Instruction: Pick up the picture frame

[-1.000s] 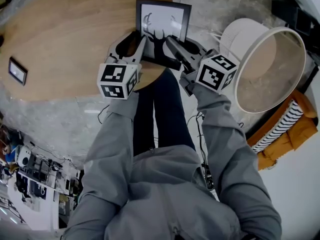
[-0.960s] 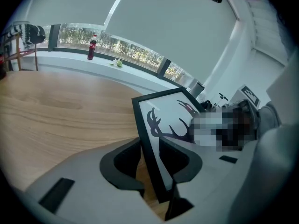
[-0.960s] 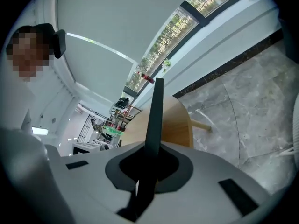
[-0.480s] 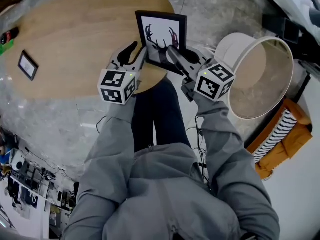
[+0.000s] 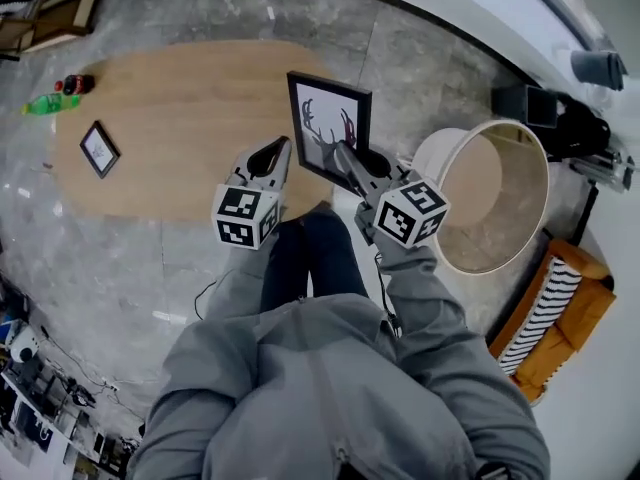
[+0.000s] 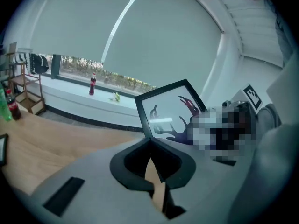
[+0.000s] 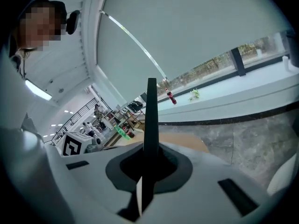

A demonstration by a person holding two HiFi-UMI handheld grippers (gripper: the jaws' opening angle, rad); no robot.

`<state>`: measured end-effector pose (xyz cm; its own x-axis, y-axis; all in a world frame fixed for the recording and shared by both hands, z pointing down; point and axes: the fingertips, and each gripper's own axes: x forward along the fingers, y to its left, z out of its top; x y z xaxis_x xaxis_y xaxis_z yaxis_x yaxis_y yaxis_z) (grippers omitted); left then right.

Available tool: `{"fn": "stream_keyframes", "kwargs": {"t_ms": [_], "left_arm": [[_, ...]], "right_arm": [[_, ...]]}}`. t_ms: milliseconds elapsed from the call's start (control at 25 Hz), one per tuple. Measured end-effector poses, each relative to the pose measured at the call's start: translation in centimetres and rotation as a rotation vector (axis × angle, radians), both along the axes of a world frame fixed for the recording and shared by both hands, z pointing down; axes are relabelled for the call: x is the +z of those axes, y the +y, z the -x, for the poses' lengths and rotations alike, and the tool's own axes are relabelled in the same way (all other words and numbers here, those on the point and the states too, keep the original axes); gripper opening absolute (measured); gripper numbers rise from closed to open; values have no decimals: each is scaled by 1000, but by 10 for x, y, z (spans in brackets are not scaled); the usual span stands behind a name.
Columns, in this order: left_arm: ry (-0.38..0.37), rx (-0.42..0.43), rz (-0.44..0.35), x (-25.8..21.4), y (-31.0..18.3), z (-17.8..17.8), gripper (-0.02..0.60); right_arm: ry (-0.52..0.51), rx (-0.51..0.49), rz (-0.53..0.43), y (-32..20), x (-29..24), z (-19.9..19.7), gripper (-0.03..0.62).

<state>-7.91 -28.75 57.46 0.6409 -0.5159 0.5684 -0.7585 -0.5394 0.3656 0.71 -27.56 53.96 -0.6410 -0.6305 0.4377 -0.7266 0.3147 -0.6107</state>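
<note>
While it hangs in the air above the near end of the surface (image 5: 180,108), the picture frame (image 5: 330,128) is carried by my right hand-held gripper (image 7: 150,148). The jaws are narrow and clamped on the frame's lower edge, which shows edge-on between them. The antler print faces up toward me.

My left hand-held gripper (image 6: 150,143) has its jaws drawn together. The tips are right at the frame's lower left corner, and only bare wood shows through the slit behind them. I cannot tell whether they nip the frame.

Count:
- Picture frames: two, the one held and a small frame (image 5: 100,149) lying flat toward the far left of the surface, well apart.
- Bottles on the surface: two, a green bottle (image 5: 48,104) and a dark bottle (image 5: 76,83), both at the far left end.
- Bottles on the window ledge: one, the ledge bottle (image 6: 92,84).
- Round white tubs: one, the tub (image 5: 520,138), standing on the floor to my right.

Edges and room: the frame's right edge is near the tub's rim but apart from it. The oval surface is bare wood between the held frame and the small one. Grey stone floor (image 5: 110,268) lies open on my left.
</note>
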Motion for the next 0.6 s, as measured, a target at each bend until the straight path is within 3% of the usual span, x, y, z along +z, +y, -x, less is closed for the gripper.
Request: {"fn": "stream_keyframes", "kwargs": {"t_ms": [240, 440, 600], "left_arm": [[12, -36, -99, -145, 19, 20, 17], [-11, -65, -288, -271, 14, 29, 17], [-14, -100, -385, -355, 24, 26, 17]], "right_arm": [[65, 49, -124, 16, -143, 7, 35], [114, 103, -309, 8, -269, 6, 35], [150, 141, -414, 20, -351, -4, 35]]}}
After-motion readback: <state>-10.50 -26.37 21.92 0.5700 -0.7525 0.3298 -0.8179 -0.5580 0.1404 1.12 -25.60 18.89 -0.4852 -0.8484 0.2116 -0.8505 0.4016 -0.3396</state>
